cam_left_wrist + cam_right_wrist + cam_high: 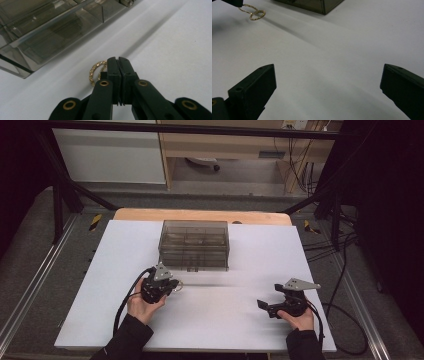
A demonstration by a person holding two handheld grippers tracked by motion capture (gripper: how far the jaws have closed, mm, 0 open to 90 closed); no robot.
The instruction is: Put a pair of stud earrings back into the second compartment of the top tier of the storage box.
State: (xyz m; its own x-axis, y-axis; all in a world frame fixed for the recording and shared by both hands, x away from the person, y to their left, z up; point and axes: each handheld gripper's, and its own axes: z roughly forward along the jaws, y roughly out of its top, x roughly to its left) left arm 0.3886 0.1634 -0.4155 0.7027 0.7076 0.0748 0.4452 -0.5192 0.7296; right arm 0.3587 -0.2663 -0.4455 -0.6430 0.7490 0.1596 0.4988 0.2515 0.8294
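A gold ring (pixel 94 72) is pinched in the clenched left gripper (pixel 117 60), just above the white bench (pixel 240 320) and near the smoky clear compartment box (pixel 194 245). The right gripper (pixel 328 82) is released, jaws wide apart, well off to the side.

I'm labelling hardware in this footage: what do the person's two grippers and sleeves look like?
Both the left gripper and the right gripper are black, each topped by a grey three-cornered plate and trailing a black cable. Brass-coloured rings mark the left gripper's jaw pivots. The sleeves are dark.
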